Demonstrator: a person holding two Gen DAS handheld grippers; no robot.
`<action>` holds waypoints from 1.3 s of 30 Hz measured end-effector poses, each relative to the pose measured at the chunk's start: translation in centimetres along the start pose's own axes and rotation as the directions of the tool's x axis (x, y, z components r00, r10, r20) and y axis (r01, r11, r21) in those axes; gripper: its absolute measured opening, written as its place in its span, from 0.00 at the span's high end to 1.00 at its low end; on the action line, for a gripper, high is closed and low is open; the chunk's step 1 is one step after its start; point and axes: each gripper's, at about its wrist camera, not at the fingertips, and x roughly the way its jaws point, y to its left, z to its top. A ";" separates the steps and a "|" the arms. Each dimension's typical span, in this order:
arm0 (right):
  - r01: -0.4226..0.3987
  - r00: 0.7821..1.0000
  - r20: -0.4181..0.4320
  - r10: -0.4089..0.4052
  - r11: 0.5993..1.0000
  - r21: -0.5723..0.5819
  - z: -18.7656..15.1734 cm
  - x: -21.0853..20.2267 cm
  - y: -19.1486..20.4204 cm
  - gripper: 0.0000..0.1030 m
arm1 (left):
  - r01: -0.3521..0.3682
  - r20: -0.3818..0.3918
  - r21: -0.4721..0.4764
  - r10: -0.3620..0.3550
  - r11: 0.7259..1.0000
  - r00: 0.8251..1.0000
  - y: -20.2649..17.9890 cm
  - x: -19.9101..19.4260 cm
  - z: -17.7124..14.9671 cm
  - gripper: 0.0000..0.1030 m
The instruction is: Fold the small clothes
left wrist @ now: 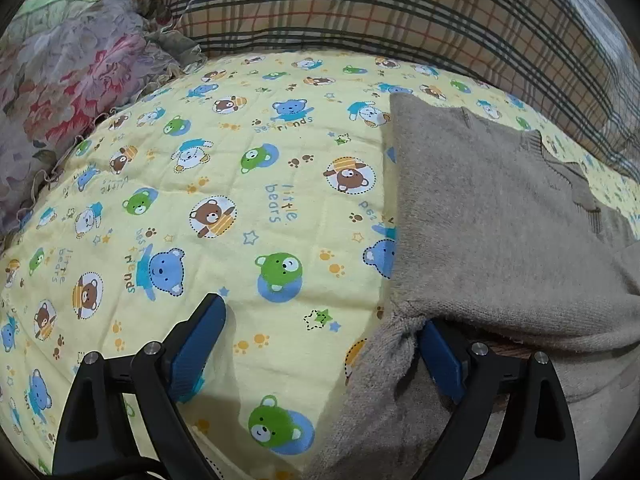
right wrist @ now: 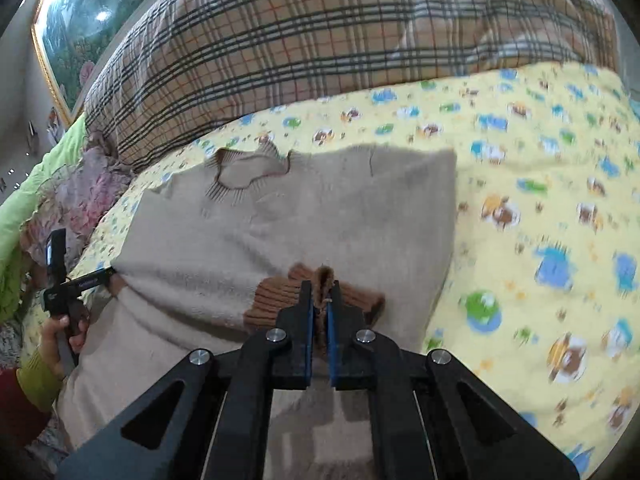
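Two risks from here, both about grip. Right gripper (right wrist: 320, 300) is pressed together on the brown ribbed cuff (right wrist: 280, 298) of the beige knit sweater (right wrist: 312, 216); only a thin ridge of rib stands up between its blue pads (right wrist: 308, 332). If the sleeve gets pulled across the body, my guess is that ridge slides out, since knit stretches and the bite is shallow. The view is motion-blurred too, so the bite may not be settled.

Left gripper (left wrist: 320, 332) is spread wide and pinching nothing. Its right pad (left wrist: 440, 360) sits tucked under the sweater's near-left edge, with a bunched nub of fabric just beside it; the left pad (left wrist: 198, 344) rests on the bear-print quilt (left wrist: 248, 152), well apart from the garment. Closing here could catch quilt along with knit (or catch only the nub), and then lifting drags the bedding and skews the fold.

Sweater lies flat on the bed straight ahead of the right gripper, collar (right wrist: 248, 172) at the far end, cuff already lying on the torso near the pads. For the left gripper it's off to the right side.

Other snags: a hard tug on the cuff shifts the whole sweater, because nothing pins the far side. The plaid pillow (right wrist: 320, 40) beyond the collar looks clear of the work.
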 end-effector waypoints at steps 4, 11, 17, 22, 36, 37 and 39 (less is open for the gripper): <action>-0.003 0.999 -0.041 0.003 1.000 -0.010 0.2 0.4 0.1 0.93 | 0.018 0.001 -0.031 -0.018 0.999 1.000 0.5 -0.1 0.0 0.10; 0.101 0.994 -0.052 -0.099 0.994 0.044 -0.3 -1.9 0.5 0.89 | 0.065 0.008 -0.084 -0.065 0.994 0.998 1.5 -0.1 0.1 0.10; 0.006 0.999 0.035 -0.008 0.999 0.044 1.7 -2.1 4.1 0.89 | 0.078 0.010 -0.099 -0.078 0.992 0.997 1.7 -0.1 0.3 0.10; 0.003 0.988 -0.153 -0.002 1.000 0.000 0.9 3.8 6.2 0.89 | 0.098 0.008 -0.110 -0.097 0.989 0.995 1.9 0.0 0.3 0.09; -0.078 0.990 -0.114 0.085 0.995 0.064 1.6 0.8 5.2 0.89 | 0.276 -0.007 0.094 -0.276 0.957 0.961 -4.3 -7.5 -0.3 0.09; -0.070 0.989 -0.129 0.078 0.995 0.065 2.1 1.6 5.3 0.89 | 0.296 -0.001 0.105 -0.297 0.949 0.955 -5.4 -7.5 0.3 0.09; 0.044 0.988 -0.150 -0.042 0.999 0.010 2.8 3.2 5.7 0.89 | 0.262 -0.001 0.140 -0.265 0.955 0.964 -8.1 -6.5 1.6 0.09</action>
